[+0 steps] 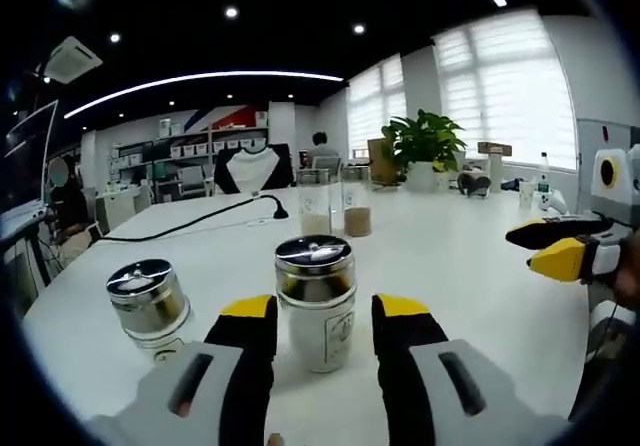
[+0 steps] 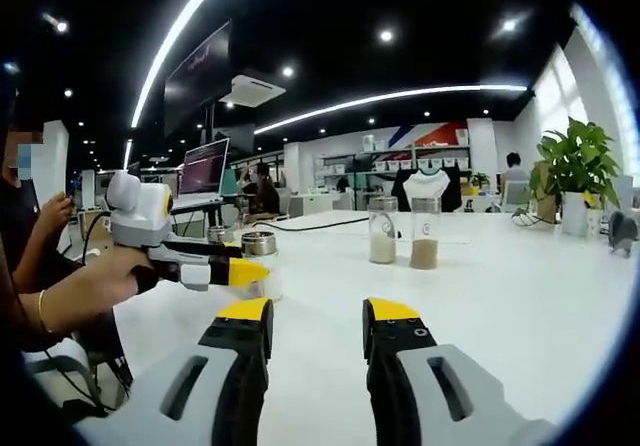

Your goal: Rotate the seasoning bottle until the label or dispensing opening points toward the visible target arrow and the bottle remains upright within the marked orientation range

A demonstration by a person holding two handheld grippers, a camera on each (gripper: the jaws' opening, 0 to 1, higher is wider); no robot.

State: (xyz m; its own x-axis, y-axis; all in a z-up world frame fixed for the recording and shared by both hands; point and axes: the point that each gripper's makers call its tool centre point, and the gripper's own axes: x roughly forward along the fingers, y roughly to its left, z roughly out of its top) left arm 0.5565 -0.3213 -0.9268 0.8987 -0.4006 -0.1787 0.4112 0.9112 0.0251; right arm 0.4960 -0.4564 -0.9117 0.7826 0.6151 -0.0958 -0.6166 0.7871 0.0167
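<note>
The seasoning bottle (image 1: 316,301), white-bodied with a shiny metal lid, stands upright on the white table (image 1: 450,266). Small print on its label faces the left gripper view. My left gripper (image 1: 325,311) is open, its yellow-tipped jaws flanking the bottle: the left one lies against it and a narrow gap shows at the right one. In the right gripper view the same bottle (image 2: 264,256) stands at the left gripper's yellow tip (image 2: 245,271). My right gripper (image 2: 318,316) is open over bare table, to the bottle's right, and also appears as the right gripper (image 1: 560,246) at the picture's edge.
A second metal-lidded bottle (image 1: 150,301) stands just left of the first. Two glass jars (image 1: 314,204) (image 1: 357,202) with powder stand farther back, near a black cable (image 1: 190,224). A potted plant (image 1: 430,141) is at the far end. A person's hand (image 2: 100,276) holds the left gripper.
</note>
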